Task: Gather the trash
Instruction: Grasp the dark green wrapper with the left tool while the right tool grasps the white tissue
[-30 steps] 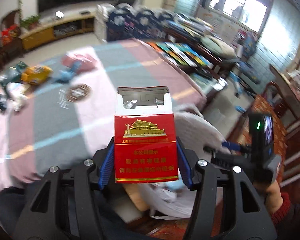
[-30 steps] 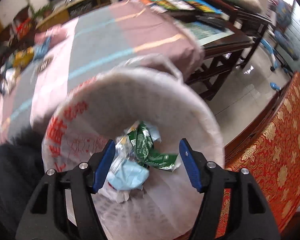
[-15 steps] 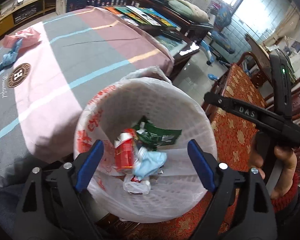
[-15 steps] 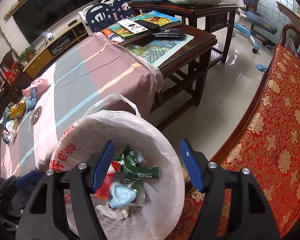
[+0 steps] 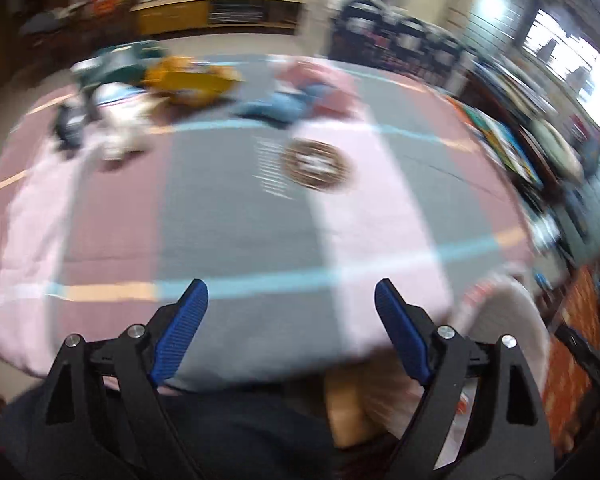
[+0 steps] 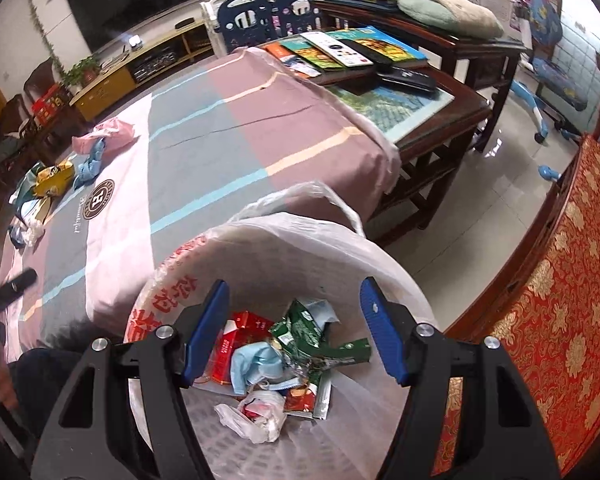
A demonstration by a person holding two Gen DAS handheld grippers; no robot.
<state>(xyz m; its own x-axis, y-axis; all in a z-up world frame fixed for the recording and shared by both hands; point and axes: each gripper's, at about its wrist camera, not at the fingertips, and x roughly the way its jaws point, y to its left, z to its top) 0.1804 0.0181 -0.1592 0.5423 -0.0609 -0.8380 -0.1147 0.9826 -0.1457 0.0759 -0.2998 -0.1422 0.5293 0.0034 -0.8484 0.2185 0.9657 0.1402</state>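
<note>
Left tongs (image 5: 287, 332), lately opened wider, are held spread and empty above the striped desk (image 5: 240, 220); right tongs (image 6: 294, 330) gape over the bin (image 6: 400, 280), where the red packet (image 6: 236, 340) lies.

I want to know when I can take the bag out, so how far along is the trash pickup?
Partly done. The bin already holds a red pack, a green wrapper and a mask. Nothing is in hand: the left gripper, its jaws having just opened, and the right gripper are both empty. Left on the cloth: a yellow bag, blue and pink scraps and white bits.
</note>
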